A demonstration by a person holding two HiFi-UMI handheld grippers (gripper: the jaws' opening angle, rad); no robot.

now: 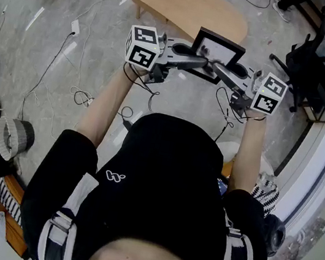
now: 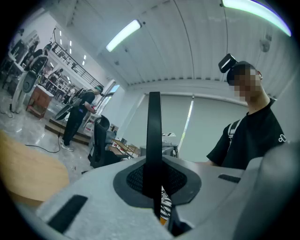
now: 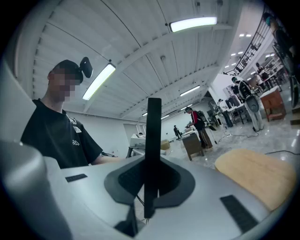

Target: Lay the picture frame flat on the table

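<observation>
Picture frame: black picture frame (image 1: 218, 54) with a pale inside, held up in the air between the two grippers and not lying on the desk; in the head view it shows at the desk's near edge.
Left gripper: the left gripper (image 1: 193, 60) has its fingers clamped narrow on the frame's left side; its own view shows the frame edge-on as a black bar (image 2: 153, 136) pinched between the dark pads.
Right gripper: the right gripper (image 1: 220, 72) grips the frame's right side the same way, fingers pressed close on the thin black edge (image 3: 152, 140).
Desk: low, light wooden desk (image 1: 191, 3) with rounded ends, its top bare where it shows.
Floor: grey, glossy stone floor (image 1: 87, 26) with thin black cables (image 1: 81, 96) trailing across it.
Room: a large, bright workshop hall with a white ribbed ceiling and strip lights (image 2: 124, 35); a black office chair (image 1: 306, 58) stands to the right of the desk; other people stand at benches far off (image 3: 199, 126).
</observation>
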